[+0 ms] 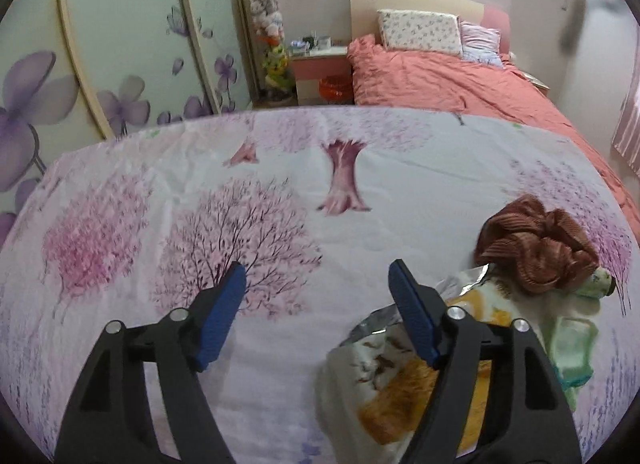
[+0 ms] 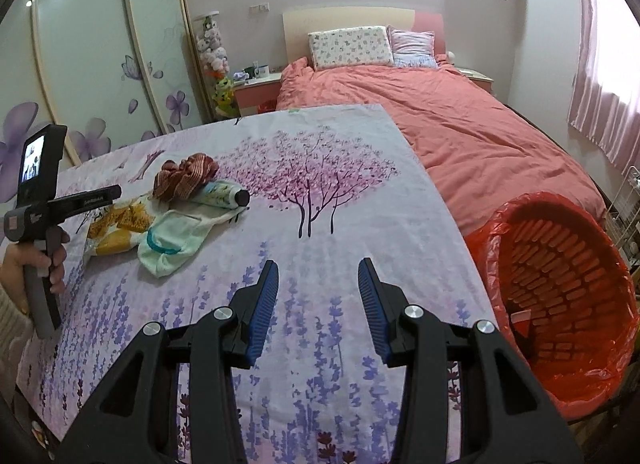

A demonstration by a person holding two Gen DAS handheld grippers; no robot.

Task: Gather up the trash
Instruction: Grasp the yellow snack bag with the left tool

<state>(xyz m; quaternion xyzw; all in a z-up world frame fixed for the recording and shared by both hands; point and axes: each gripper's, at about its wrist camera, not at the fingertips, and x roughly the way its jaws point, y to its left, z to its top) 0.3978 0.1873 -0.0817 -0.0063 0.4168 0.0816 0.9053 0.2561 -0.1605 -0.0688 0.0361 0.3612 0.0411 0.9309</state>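
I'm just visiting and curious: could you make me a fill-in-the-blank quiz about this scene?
1. The trash basket is lined with a ____ plastic bag.
2. The tube has a ____ cap.
3. Both grippers' pads are coloured ____.
4. The crumpled brown cloth lies on a ____-printed sheet.

Answers: red; black; blue; tree

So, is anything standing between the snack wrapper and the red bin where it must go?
Nothing visible blocks it. Between the snack wrapper and the red-lined bin beside the table lies only bare tablecloth. The green sock lies against the wrapper.
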